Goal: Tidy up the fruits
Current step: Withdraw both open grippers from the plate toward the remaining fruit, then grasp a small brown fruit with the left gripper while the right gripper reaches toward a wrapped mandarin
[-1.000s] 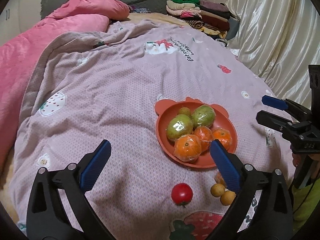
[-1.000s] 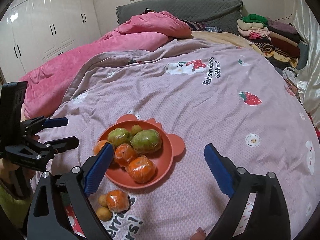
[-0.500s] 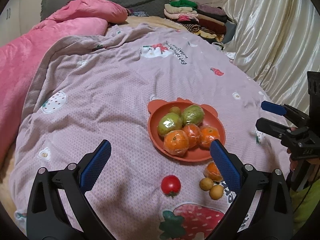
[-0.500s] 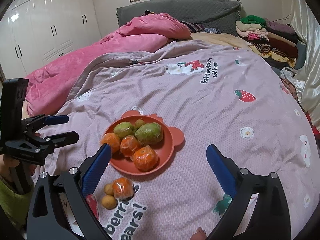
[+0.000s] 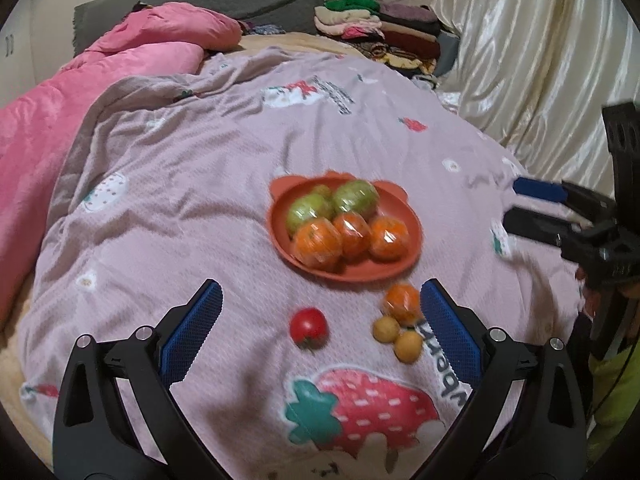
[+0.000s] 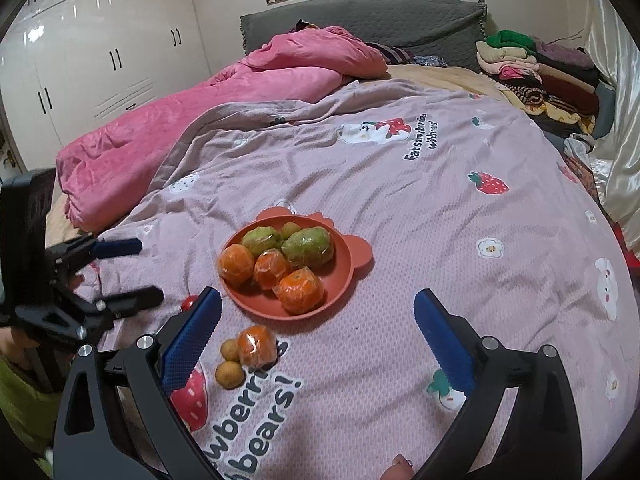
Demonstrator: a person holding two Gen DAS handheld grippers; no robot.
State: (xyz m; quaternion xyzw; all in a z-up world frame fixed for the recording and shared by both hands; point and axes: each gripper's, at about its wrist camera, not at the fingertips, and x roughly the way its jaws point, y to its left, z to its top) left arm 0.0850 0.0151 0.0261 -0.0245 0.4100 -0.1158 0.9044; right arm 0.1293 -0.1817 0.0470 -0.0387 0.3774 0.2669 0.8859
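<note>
Since the earlier frames both views have pulled back from the plate (image 5: 414, 240): the red tomato (image 5: 308, 326), the loose wrapped orange (image 5: 401, 307) and the two small yellow-brown fruits (image 5: 408, 346) now lie clear ahead of the left gripper (image 5: 322, 318), where a second ago its right finger covered part of them. The right gripper (image 6: 318, 320) has just been opening its jaws, with nothing between them; both grippers stand wide and empty.

The orange-red plate, with small ears on its far rim, rests on the mauve strawberry-print blanket (image 5: 180, 184). It holds three plastic-wrapped oranges (image 5: 318, 240) in a row along its six o'clock side, two wrapped green fruits (image 5: 356, 198) behind them toward twelve, and one small greenish fruit (image 6: 289, 230) at the twelve o'clock rim.

Off the plate, in the left wrist view, the loose orange lies just beyond its rim at about five o'clock, touching the two small fruits below it; the tomato sits alone at about six o'clock, apart from the rest.
</note>
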